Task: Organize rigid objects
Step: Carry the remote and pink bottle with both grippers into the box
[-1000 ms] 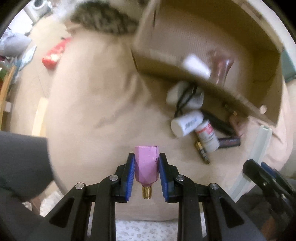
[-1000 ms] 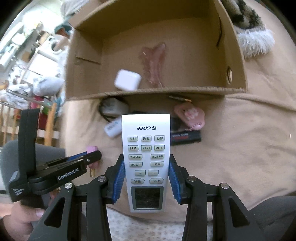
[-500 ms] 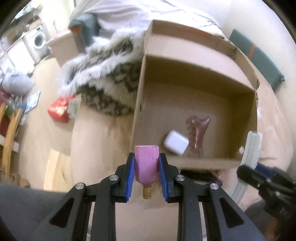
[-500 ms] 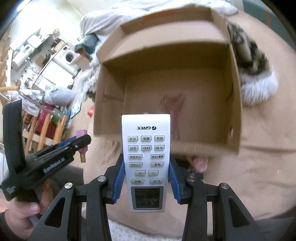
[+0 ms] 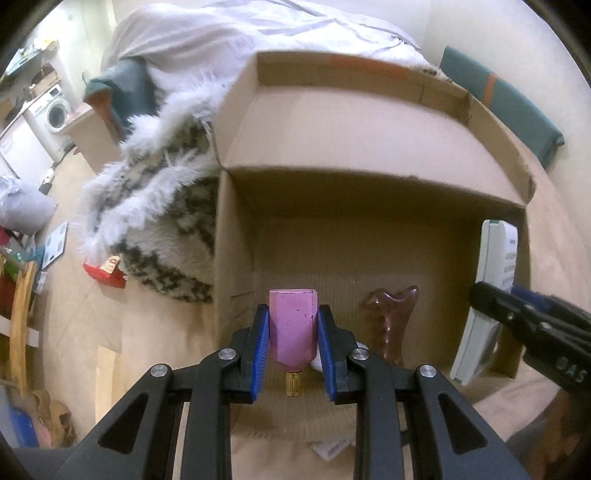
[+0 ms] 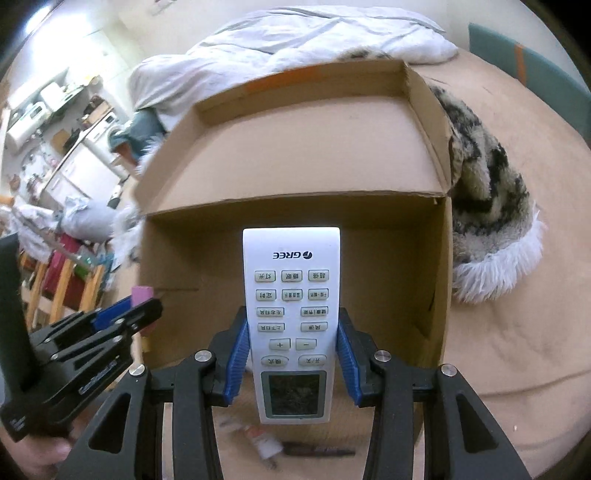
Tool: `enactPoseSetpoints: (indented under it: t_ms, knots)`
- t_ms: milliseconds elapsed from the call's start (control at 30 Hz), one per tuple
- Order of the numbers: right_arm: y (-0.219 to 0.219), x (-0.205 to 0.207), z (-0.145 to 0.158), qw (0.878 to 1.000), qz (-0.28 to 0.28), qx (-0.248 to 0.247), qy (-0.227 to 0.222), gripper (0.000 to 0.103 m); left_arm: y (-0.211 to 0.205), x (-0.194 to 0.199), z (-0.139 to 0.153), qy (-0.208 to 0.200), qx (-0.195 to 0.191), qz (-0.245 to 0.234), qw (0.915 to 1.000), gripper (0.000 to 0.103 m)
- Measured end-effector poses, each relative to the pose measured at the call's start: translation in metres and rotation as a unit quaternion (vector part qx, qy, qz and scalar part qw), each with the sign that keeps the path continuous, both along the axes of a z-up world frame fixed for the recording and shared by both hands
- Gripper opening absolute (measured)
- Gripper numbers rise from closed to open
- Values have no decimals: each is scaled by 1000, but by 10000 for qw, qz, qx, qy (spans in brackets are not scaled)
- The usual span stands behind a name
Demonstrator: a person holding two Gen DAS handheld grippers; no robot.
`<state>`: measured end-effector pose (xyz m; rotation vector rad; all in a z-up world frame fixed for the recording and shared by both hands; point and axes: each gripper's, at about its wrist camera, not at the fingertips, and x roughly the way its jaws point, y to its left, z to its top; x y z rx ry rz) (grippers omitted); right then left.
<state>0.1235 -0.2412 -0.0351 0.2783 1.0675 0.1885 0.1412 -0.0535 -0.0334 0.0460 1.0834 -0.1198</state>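
Observation:
My left gripper (image 5: 292,345) is shut on a small pink bottle (image 5: 292,326) with a gold neck pointing back toward the camera; it hangs over the near left part of an open cardboard box (image 5: 369,147). On the box floor lies a translucent pink scraper (image 5: 391,321), with a bit of a white block showing behind the right pad. My right gripper (image 6: 291,354) is shut on a white air-conditioner remote (image 6: 291,321), held above the same box (image 6: 295,155). The remote (image 5: 487,306) and right gripper also show at the right edge of the left wrist view.
The box sits on a tan bedcover (image 6: 517,295). A furry patterned blanket (image 6: 491,206) lies against the box side, white bedding (image 5: 258,33) behind it. Small loose items (image 6: 269,445) lie on the cover near the box front. Floor clutter and a washing machine (image 5: 55,110) are at left.
Both grippers rose and moved from the loose items in front of the box to above its opening, still holding the bottle and the remote. The box now fills both views.

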Motion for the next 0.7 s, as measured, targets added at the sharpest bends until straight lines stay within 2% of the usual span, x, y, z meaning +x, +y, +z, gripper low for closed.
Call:
enactPoseSetpoints:
  t_ms: [167,367,700]
  knots:
    - [6,3,-29,9993,-36,-284,231,46,-1,7,-23,156,33,20,9999,23]
    - [15,9,-41,9986,79,-455,270,46,3,12,-33,182,47,81,9998,23]
    - [42,30,-65,9944,168,-835,626,46,2,11,-47,309,163,56,9994,23]
